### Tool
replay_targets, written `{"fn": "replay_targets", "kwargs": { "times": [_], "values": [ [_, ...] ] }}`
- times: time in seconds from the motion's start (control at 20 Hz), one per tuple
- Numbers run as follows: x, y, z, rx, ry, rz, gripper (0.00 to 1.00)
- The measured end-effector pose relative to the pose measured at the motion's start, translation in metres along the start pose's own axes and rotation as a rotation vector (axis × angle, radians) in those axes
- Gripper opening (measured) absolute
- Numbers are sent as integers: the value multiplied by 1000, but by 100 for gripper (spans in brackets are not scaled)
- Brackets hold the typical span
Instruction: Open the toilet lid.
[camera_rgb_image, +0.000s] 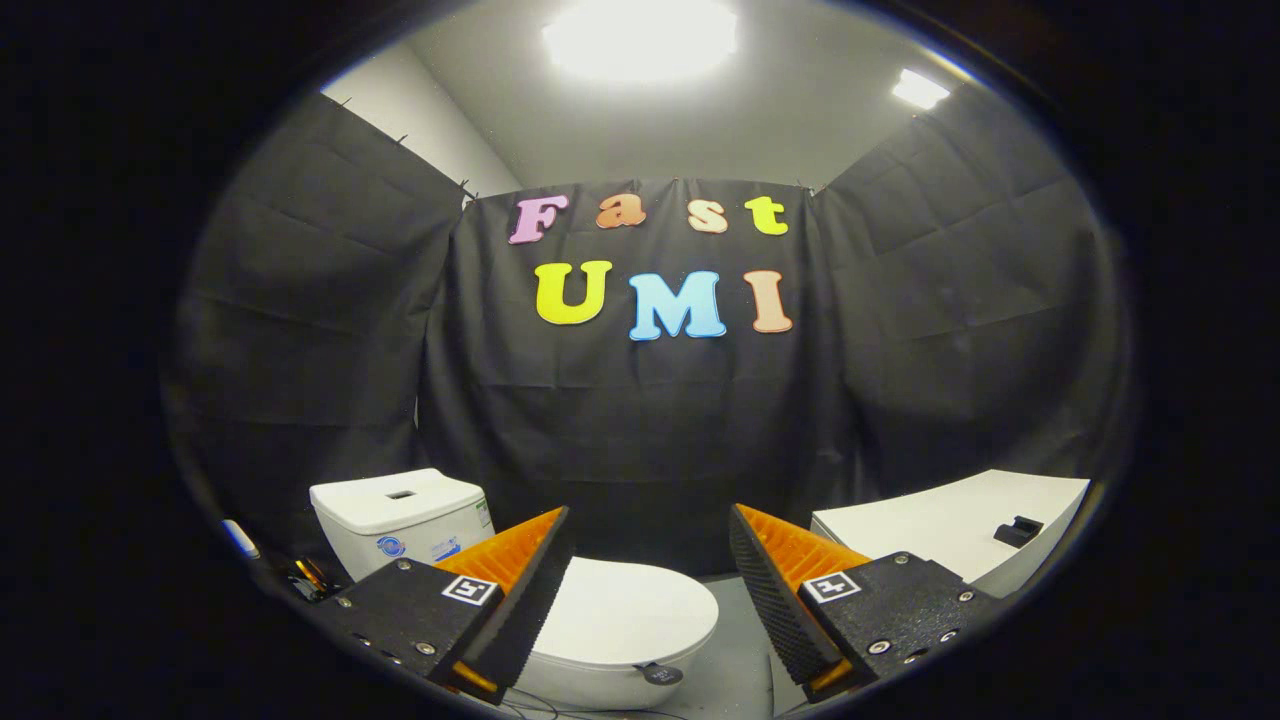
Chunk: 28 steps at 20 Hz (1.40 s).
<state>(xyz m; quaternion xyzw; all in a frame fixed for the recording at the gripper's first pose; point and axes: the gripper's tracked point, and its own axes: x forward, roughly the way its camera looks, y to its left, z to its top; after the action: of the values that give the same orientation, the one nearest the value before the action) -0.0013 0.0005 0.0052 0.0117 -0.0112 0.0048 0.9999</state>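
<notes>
The toilet lid (625, 610) lies flat and closed on the bowl, a smooth, glossy white oval, just ahead of the fingers at about 6 o'clock and partly hidden behind the left finger. A small dark round tag (660, 674) sits at the lid's front rim. Behind the lid, toward 9 o'clock, stands the boxy white ceramic cistern (400, 515), with a small rectangular flush button (401, 494) recessed in its flat top and a blue sticker on its front.

The gripper (650, 590) hangs above the toilet with its fingers spread wide apart, holding and touching nothing. Each finger is a wedge: a black, finely ribbed inner pad (762, 600), an orange ridged back, and a matte black mounting block with screws and a square black-and-white marker on top.

At 3 o'clock, beyond the right finger, is a white flat-topped desk (950, 525) with a small black object (1018, 530) on it. The floor (735, 665) between toilet and desk is plain grey. Wrinkled black cloth forms the booth wall, with bright ceiling lights (640, 38) at 12 o'clock.
</notes>
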Motion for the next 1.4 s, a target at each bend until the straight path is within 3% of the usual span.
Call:
{"fn": "replay_targets", "kwargs": {
  "times": [0.6, 0.8, 1.1, 1.4],
  "values": [
    [4, -6, -2, 12, -3, -20, 95],
    [24, 13, -22, 215, 9, 14, 95],
    [51, 1, -93, 449, 138, -96, 96],
    [49, -20, -173, 681, 245, -235, 96]
  ]
}}
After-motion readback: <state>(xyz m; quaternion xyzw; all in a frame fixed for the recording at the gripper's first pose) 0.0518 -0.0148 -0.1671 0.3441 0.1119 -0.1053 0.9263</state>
